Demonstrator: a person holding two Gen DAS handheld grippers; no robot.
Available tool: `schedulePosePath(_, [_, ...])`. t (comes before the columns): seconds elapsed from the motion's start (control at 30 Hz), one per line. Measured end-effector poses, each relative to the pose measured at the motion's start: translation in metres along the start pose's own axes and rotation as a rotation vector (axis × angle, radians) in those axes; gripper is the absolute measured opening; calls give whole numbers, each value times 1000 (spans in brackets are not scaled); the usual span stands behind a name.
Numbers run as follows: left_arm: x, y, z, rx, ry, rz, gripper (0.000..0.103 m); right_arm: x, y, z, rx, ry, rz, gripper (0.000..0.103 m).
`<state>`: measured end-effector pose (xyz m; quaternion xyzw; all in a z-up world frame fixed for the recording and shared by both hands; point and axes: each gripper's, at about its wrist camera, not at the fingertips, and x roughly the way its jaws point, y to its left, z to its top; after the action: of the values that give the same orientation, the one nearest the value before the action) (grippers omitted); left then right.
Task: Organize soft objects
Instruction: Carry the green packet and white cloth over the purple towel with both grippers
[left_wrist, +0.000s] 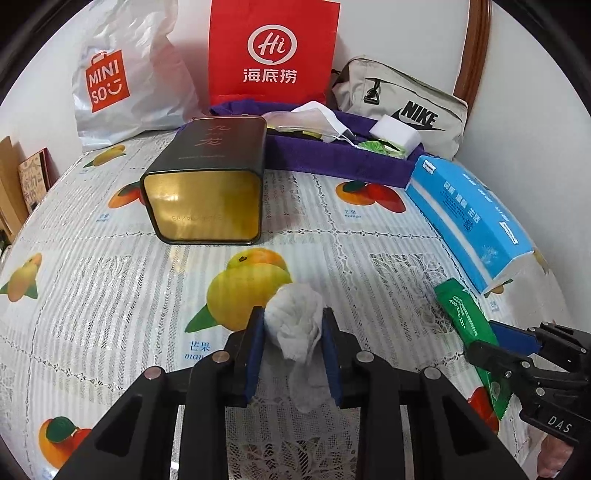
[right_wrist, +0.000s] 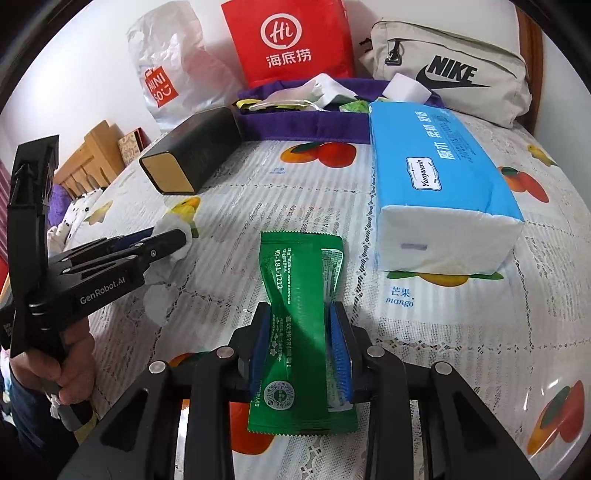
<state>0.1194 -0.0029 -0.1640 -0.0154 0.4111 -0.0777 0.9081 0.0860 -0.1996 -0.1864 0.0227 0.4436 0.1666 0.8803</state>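
My left gripper (left_wrist: 293, 325) is shut on a crumpled white tissue wad (left_wrist: 295, 321), low over the fruit-print tablecloth; it also shows in the right wrist view (right_wrist: 177, 240). My right gripper (right_wrist: 301, 325) is shut on a green wipes packet (right_wrist: 301, 280), pinched at its middle; the packet also shows in the left wrist view (left_wrist: 469, 328). A purple fabric tray (left_wrist: 332, 158) at the back holds a white mask, a white sponge block (left_wrist: 395, 131) and green wrappers.
A dark tin with a gold end (left_wrist: 207, 184) lies on its side mid-table. A blue tissue pack (right_wrist: 436, 177) lies at the right. A Miniso bag (left_wrist: 122, 74), a red Hi bag (left_wrist: 273, 51) and a Nike pouch (left_wrist: 402, 103) stand along the wall.
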Motion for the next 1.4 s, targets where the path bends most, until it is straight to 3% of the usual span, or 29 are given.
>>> schedulePosePath(0.33, [-4, 23, 11, -53, 43, 3, 26, -17, -14, -12, 12, 49, -12, 30])
schedulePosePath(0.7, [-25, 45, 35, -100, 32, 59, 26, -34, -52, -9, 17, 43, -74, 30])
schedulePosePath(1.0, [-31, 43, 50, -106, 36, 73, 26, -14, -55, 13, 12, 56, 10, 27])
schedulePosePath(1.4, [-39, 43, 71, -94, 25, 48, 26, -12, -10, 22, -91, 85, 109, 26])
